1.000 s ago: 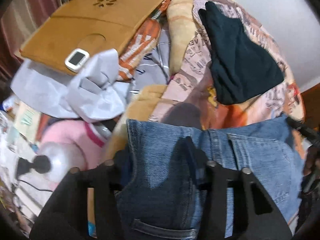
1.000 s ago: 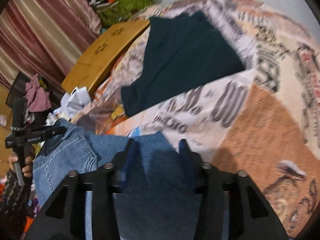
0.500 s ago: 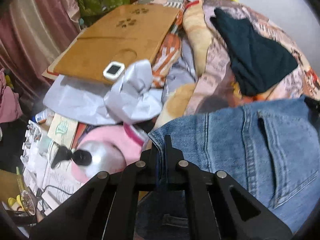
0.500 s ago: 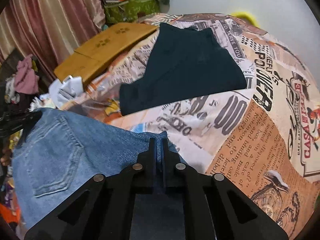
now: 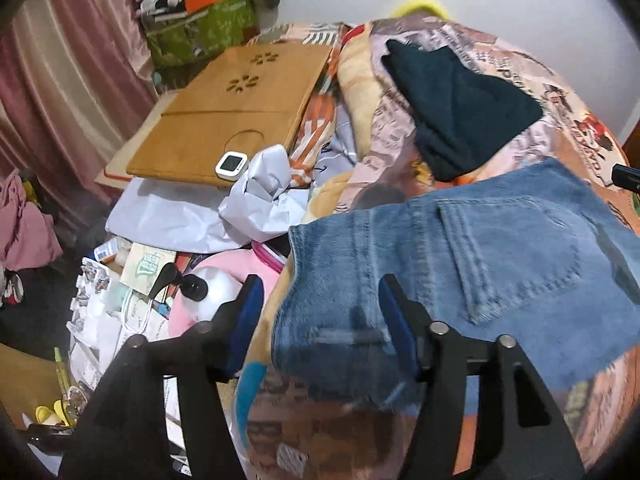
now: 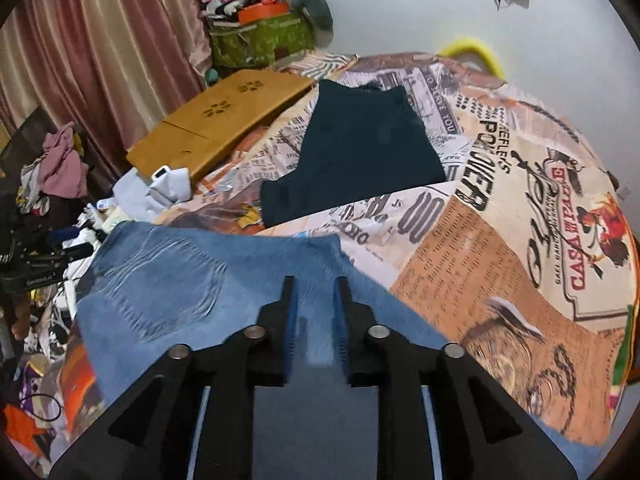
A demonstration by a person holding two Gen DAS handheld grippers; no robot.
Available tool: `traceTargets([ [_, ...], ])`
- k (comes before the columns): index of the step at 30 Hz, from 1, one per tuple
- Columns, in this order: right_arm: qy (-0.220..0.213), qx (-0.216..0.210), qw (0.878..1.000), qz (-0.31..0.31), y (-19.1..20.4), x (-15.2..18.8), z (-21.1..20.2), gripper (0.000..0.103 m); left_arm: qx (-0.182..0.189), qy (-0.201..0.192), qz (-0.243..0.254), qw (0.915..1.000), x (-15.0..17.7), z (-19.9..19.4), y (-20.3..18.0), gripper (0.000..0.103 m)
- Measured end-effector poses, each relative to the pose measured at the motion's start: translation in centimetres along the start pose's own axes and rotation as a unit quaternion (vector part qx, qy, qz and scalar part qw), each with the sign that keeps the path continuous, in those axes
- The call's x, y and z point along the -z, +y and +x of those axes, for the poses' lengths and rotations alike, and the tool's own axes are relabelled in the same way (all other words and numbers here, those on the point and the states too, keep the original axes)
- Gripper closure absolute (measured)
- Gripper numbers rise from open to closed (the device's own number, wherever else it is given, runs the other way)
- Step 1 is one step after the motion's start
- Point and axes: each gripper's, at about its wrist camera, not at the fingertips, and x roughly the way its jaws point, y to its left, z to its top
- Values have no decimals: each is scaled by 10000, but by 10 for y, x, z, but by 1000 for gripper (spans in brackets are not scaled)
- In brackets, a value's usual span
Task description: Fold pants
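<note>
Folded blue jeans (image 5: 472,272) lie flat on the printed bedspread (image 5: 576,128), back pocket up. My left gripper (image 5: 320,300) is open, its fingers straddling the jeans' left edge without holding it. In the right wrist view the jeans (image 6: 208,280) lie in front of my right gripper (image 6: 314,292), which is open a little above the jeans' near right edge. A folded dark garment (image 6: 356,152) lies farther back on the bed and also shows in the left wrist view (image 5: 456,100).
A wooden lap tray (image 5: 228,116) with a small white device (image 5: 231,163) lies left of the bed, over white paper (image 5: 256,204) and floor clutter. Pink curtains (image 6: 100,48) hang at the left. A green box (image 6: 260,40) stands by the wall.
Both grippers were shut on the jeans half a second ago; both have opened and let go. The jeans now lie flat on the bed, and both grippers have drawn back slightly.
</note>
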Motion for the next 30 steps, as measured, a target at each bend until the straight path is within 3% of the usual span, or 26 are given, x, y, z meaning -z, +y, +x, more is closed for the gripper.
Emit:
traceTargets([
  [5,-181,-49,9998,-108,11,28,-33,73,198,13,-133,9997,18,-21,-5,29],
  [10,-300,57,9988,-387,21,59,-50,65,335,298,-491,9978,39,-20,-10,26],
  [17,-85,-13,9994,-324,14,100,-55,64,907,791,-1125,9863,54,-5,-17,25],
  [24,114,-198,9995,-197,13,128,-59,64,1093,828,-1382,9809,41,7,-25,25],
  [30,119,-288,9981,-524,35,127,-48,64,976,876,-1447,9808,39,24,-29,22],
])
